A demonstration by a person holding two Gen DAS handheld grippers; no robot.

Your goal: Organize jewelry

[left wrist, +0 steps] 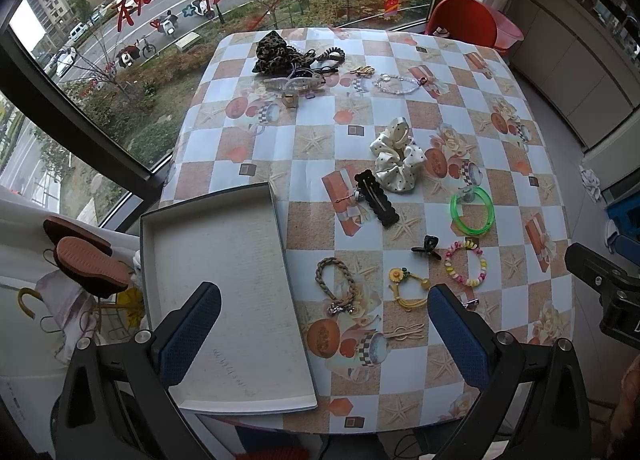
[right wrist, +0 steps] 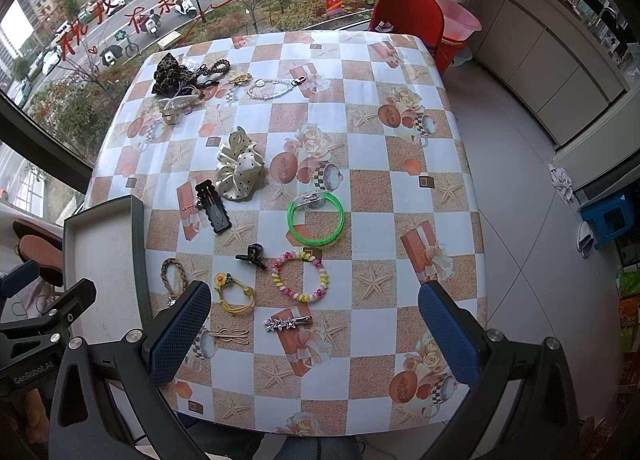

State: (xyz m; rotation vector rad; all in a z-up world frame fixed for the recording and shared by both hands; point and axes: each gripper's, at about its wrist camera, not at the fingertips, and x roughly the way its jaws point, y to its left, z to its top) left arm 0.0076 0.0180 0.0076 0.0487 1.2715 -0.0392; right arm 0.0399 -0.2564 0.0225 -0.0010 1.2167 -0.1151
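Note:
An empty shallow grey box lies at the table's near left corner. Jewelry is scattered to its right: a braided bracelet, a yellow flower hair tie, a pastel bead bracelet, a green bangle, a black claw clip, a star clip, a black hair clip and a dotted white scrunchie. My left gripper hovers open over the box's right edge. My right gripper hovers open above the near table.
At the far end sit a leopard scrunchie, clear clips, black hair ties and a crystal chain. A red chair stands behind the table. Windows close the left side; tiled floor lies right.

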